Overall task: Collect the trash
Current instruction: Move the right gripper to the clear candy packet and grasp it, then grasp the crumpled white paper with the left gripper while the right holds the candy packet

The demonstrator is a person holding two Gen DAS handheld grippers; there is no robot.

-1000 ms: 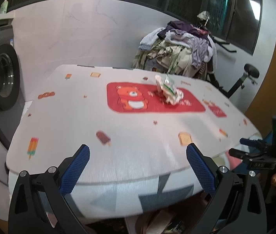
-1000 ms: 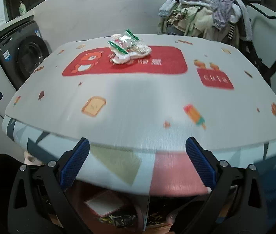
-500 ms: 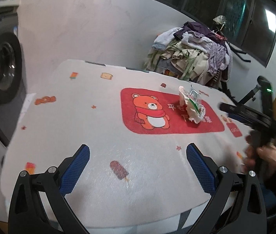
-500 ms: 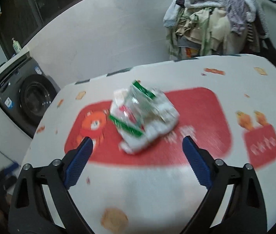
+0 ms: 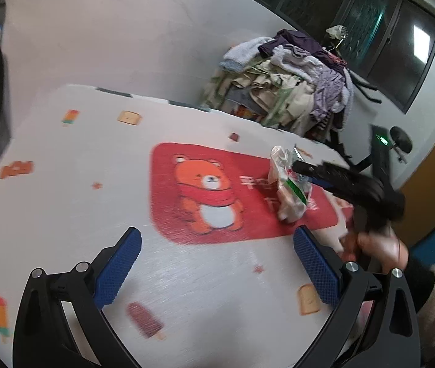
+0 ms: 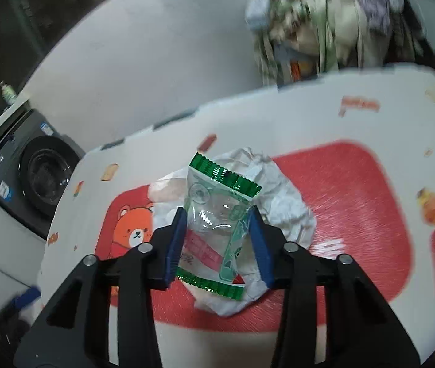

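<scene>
Washing machine far left, by wall. Left gripper spread wide, empty, hovering over white tablecloth near bear print. Clear wrapper with green ends lies atop crumpled white paper on red patch. Right gripper narrowed, blue pads pressing wrapper's sides. Clothes pile behind table, right.

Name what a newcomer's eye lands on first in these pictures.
First, the clear green-edged wrapper pinched between the right gripper fingers, over crumpled white paper on the red bear mat. Then the clothes pile behind the table, and the left gripper wide open near the table's front.
</scene>
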